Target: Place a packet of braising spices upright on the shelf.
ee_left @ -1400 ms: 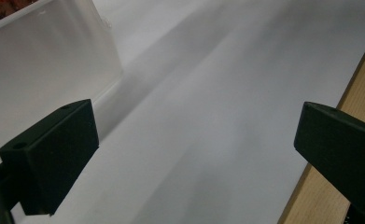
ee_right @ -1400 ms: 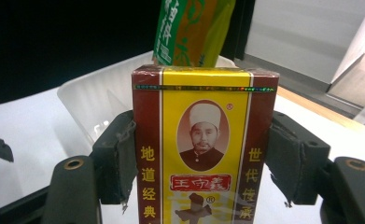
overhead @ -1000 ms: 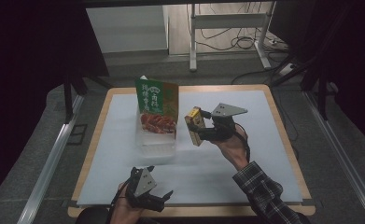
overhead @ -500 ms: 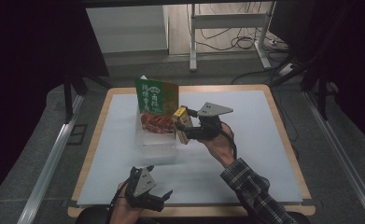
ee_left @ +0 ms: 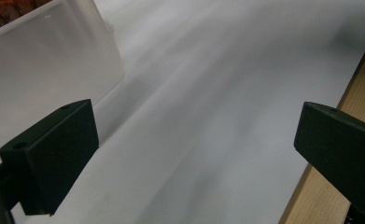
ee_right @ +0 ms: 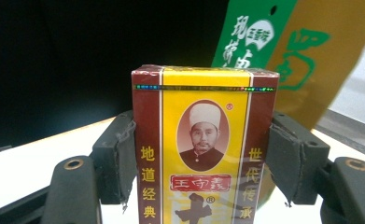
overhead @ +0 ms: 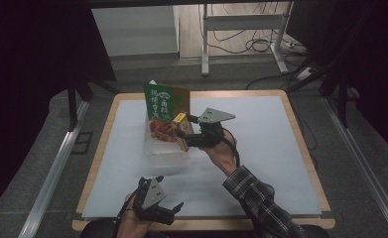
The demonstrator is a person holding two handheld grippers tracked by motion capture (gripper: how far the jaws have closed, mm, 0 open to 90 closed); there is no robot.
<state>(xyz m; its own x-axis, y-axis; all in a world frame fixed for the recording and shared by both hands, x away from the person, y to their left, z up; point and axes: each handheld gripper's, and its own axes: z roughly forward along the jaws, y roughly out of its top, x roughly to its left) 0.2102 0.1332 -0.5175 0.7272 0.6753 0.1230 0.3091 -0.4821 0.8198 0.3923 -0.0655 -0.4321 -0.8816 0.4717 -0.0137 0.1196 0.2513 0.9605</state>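
- While my right hand-held gripper point(overhead: 185, 135) pinches the small yellow-and-maroon cardboard box point(ee_right: 204, 144) by its two sides, I hold it just over the near right edge of the clear plastic bin point(overhead: 165, 148).
- That bin sits on the white counter point(overhead: 261, 148), with a green-and-gold packet point(overhead: 165, 102) upright at its far side and a red packet point(overhead: 161, 130) inside.
- My left hand-held gripper point(overhead: 167, 210) rests with jaws apart and empty near the counter's front edge.
- I judge this the placing step: next I carry the box over the bin, lower it and let go.

The right gripper point(overhead: 185, 134) has carried its yellow-and-maroon box point(overhead: 182, 130) toward nine o'clock, from beside the clear bin point(overhead: 167, 147) to over its right edge, near the green packet point(overhead: 164, 103).
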